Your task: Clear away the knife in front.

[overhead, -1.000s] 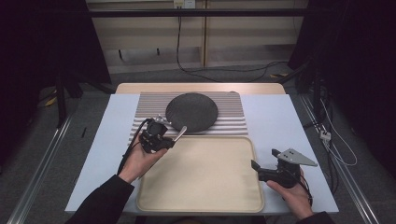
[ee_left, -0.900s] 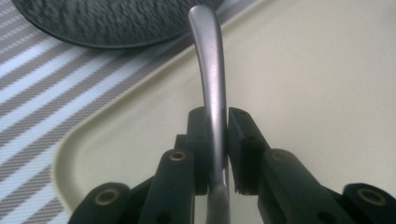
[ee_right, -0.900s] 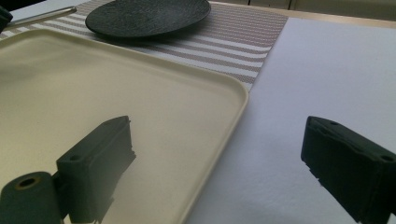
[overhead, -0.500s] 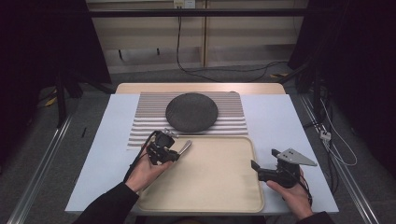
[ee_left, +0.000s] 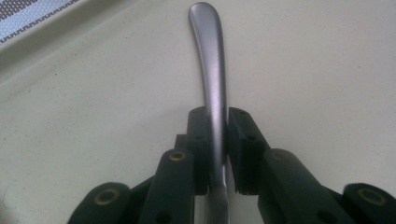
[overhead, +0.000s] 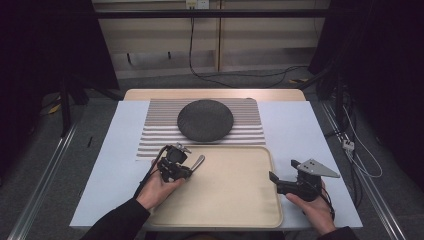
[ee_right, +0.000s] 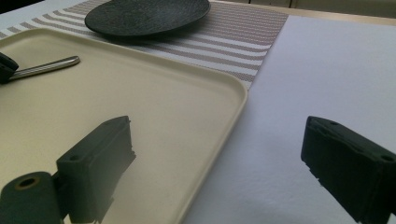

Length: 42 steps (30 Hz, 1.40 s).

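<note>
Over tray [overhead: 235, 200], left gripper [ee_left: 217, 140] gripping metal handle [ee_left: 210, 70]

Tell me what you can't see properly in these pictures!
- Metal handle's working end: left gripper view, hidden between the closed jaws and cut off by the bottom edge; spoon, fork or knife, cannot tell.
- Same handle: high view, too small.
- Plate: right gripper view, cut off by the top edge.
- Tray's near side: cut off by the bottom edge.

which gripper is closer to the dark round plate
Left. The left gripper, shut on a metal utensil handle, sits just below the dark plate, at the tray's upper left corner. The right gripper is farther off, at the tray's right edge.
</note>
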Tool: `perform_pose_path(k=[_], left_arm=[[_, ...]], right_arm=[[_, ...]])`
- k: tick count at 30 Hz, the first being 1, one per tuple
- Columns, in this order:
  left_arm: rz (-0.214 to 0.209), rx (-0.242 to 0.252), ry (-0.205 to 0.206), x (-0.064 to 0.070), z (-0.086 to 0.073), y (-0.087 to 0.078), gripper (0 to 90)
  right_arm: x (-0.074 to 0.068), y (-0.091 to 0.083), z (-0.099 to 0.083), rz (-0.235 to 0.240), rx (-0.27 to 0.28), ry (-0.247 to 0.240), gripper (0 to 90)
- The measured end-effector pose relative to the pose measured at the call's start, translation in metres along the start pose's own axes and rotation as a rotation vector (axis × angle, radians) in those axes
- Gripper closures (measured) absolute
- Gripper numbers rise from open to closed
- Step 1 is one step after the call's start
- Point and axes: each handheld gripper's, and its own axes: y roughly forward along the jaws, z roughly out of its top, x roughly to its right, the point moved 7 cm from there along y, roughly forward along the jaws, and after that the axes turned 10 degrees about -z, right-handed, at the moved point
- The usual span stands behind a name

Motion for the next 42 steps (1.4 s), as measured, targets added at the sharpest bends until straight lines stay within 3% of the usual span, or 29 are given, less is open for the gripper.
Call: perform_pose_path(k=[4,11,12,15,16,17,18,20,22,24,26,27,28,29,32,33,35,41,42], left_arm=[[-0.013,0.02,-0.025,-0.001,-0.001,0.0,79.4],[-0.033,0.025,-0.013,0.001,0.0,0.001,75.4],[-0.031,0.025,-0.006,0.001,0.0,0.001,67.5],[-0.021,0.041,0.004,-0.003,0.002,-0.001,61.0],[-0.022,0.055,0.004,-0.004,0.003,-0.002,55.9],[-0.021,0.072,0.003,-0.006,0.005,-0.003,43.0],[-0.011,0.084,0.008,-0.008,0.006,-0.005,43.0],[-0.005,0.107,0.012,-0.01,0.008,-0.007,30.6],[-0.005,0.128,0.017,-0.01,0.01,-0.008,26.5],[-0.064,0.16,0.018,-0.005,0.012,-0.009,25.3],[-0.059,0.175,0.049,-0.001,0.014,-0.01,23.5],[-0.066,0.179,0.074,0.002,0.014,-0.011,23.9],[-0.104,0.198,0.117,0.01,0.015,-0.013,26.4],[-0.104,0.198,0.117,0.01,0.015,-0.013,30.3],[-0.129,0.218,0.177,0.019,0.016,-0.014,43.6],[-0.135,0.217,0.18,0.021,0.016,-0.014,44.8],[-0.134,0.213,0.201,0.024,0.016,-0.011,59.6],[-0.113,0.173,0.22,0.023,0.015,-0.001,86.3],[-0.103,0.165,0.217,0.022,0.015,0.0,86.3]], right_arm=[[0.0,0.0,0.0,0.003,-0.001,-0.001,8.7],[-0.001,0.0,0.0,0.005,0.0,-0.001,8.8],[-0.001,-0.001,0.0,0.005,0.0,0.0,8.8],[-0.001,-0.001,0.0,0.007,0.0,-0.001,8.8],[-0.001,-0.001,-0.001,0.007,0.0,-0.002,8.8],[0.0,-0.001,-0.001,0.005,0.001,-0.002,8.8],[0.0,-0.001,-0.001,0.005,0.001,-0.002,8.8],[0.0,-0.001,-0.001,0.004,0.0,-0.002,8.8],[0.0,-0.002,-0.001,0.002,0.0,-0.002,8.8],[0.0,-0.002,-0.001,0.0,0.0,-0.003,8.8],[-0.001,-0.003,-0.001,0.0,0.002,-0.007,8.8],[-0.002,-0.004,-0.001,0.002,0.002,-0.013,8.7],[-0.002,-0.004,0.0,0.002,0.002,-0.015,8.7],[-0.003,-0.004,0.0,0.001,0.003,-0.016,8.7],[-0.003,-0.003,0.0,0.002,0.001,-0.017,8.7],[-0.003,-0.003,0.0,0.002,0.001,-0.018,8.7],[-0.004,-0.003,0.0,0.0,0.001,-0.02,8.7],[-0.004,-0.005,0.0,0.0,0.004,-0.023,8.8],[-0.004,-0.005,0.0,0.0,0.004,-0.023,8.8]])
